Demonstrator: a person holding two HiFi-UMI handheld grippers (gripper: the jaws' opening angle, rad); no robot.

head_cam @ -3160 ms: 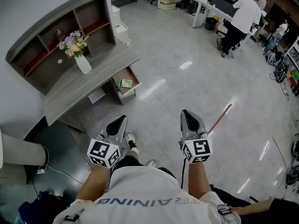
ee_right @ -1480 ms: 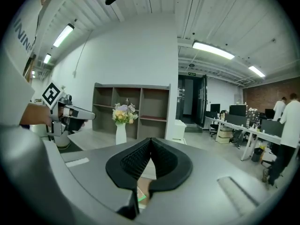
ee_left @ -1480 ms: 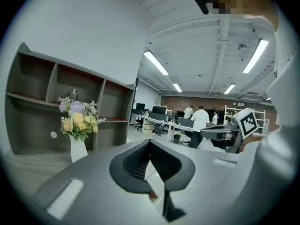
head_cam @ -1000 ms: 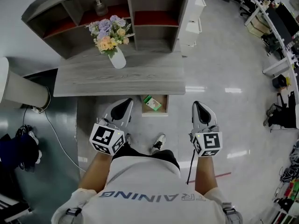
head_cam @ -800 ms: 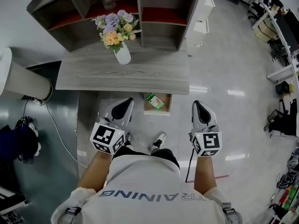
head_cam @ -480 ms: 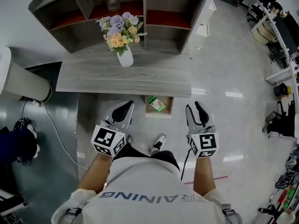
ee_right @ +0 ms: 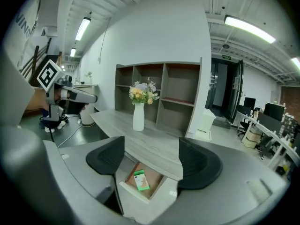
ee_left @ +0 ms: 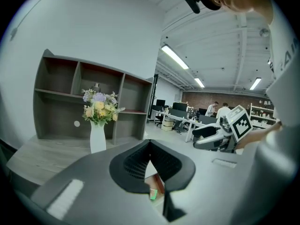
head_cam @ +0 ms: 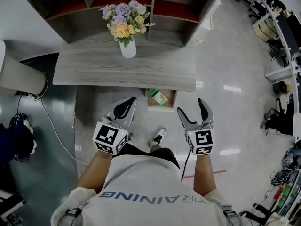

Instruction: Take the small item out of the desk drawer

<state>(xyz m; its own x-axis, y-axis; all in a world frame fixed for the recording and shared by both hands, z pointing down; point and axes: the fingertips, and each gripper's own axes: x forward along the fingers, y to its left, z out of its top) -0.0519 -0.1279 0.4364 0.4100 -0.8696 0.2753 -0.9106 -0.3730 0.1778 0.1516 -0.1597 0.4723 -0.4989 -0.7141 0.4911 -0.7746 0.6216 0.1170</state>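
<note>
A small green-and-white box [head_cam: 159, 97] lies in the open wooden drawer [head_cam: 162, 108] under the grey desk's [head_cam: 94, 72] front edge. Both grippers hang in the air in front of the desk, short of the drawer. My left gripper [head_cam: 123, 108] is shut, its jaws meeting with nothing held [ee_left: 150, 146]. My right gripper [head_cam: 192, 106] has its jaws opening, spread wide with nothing between them. In the right gripper view [ee_right: 151, 161] the box [ee_right: 139, 180] shows between the pads, well below, inside the drawer [ee_right: 136, 196]. A green sliver of the box [ee_left: 153, 194] shows below the left jaws.
A white vase of flowers [head_cam: 127, 46] stands on the desk before a grey shelf unit [head_cam: 164, 13]. A white cylinder [head_cam: 19, 76] and a cable lie at the left. The person's shoe [head_cam: 159, 136] is under the drawer. Office desks stand far right.
The right gripper's jaws have gone from shut to wide open. The person has stepped closer to the desk, and the drawer now lies just ahead of the grippers. The left gripper stays shut.
</note>
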